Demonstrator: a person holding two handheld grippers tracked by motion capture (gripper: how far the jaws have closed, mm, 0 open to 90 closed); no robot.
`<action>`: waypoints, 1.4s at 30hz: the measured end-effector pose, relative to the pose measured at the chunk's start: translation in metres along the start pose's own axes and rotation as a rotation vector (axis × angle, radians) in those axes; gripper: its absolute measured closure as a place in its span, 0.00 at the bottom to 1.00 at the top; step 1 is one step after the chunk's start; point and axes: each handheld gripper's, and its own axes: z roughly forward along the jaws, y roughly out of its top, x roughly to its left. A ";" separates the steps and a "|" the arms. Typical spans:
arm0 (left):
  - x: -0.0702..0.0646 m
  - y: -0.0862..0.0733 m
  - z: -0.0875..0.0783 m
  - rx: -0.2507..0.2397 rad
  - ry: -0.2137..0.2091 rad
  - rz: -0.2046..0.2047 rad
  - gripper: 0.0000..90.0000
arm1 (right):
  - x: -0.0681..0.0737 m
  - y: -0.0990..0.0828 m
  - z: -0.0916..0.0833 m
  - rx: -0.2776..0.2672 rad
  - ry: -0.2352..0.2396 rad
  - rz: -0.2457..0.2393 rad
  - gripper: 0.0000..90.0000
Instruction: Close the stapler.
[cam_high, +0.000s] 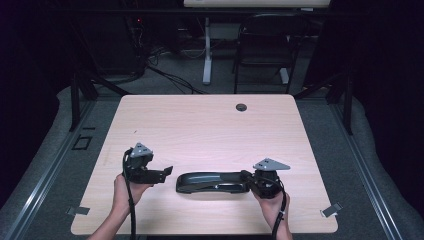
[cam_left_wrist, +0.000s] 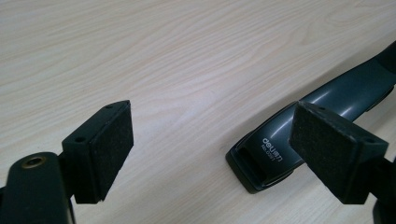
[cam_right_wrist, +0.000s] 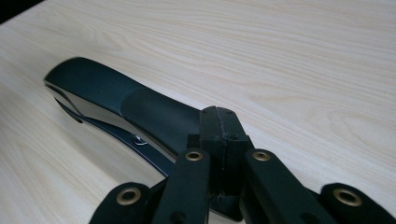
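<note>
We have a long black stapler (cam_high: 212, 182) lying flat on the near part of the pale wooden surface (cam_high: 210, 125), stretched left to right between our two hands. The risk we see from here is a skid: our right tongs (cam_high: 246, 176) sit pressed together at the stapler's right end, pads meeting with nothing pinched between them, so a push from that tip could slide or swing the stapler across the smooth wood instead of pressing it down. It could also drift away from our left tongs (cam_high: 167, 172), which wait just left of the stapler's left end, spread wide and holding nothing. In the left gripper view the stapler's open mouth (cam_left_wrist: 261, 161) lies between the two pads but nearer the right one, untouched by either. If we close from this spot, one pad may strike first and knock the stapler askew.
</note>
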 end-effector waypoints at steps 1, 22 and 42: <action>0.000 0.000 0.000 -0.001 0.000 -0.001 0.15 | 0.000 0.000 0.000 -0.003 0.000 0.002 1.00; 0.001 0.000 -0.001 -0.008 0.001 0.001 0.15 | 0.006 0.029 -0.015 0.005 -0.011 -0.072 0.90; 0.002 -0.001 -0.001 -0.003 0.007 0.003 0.15 | -0.046 0.023 -0.050 0.132 -0.091 0.048 0.31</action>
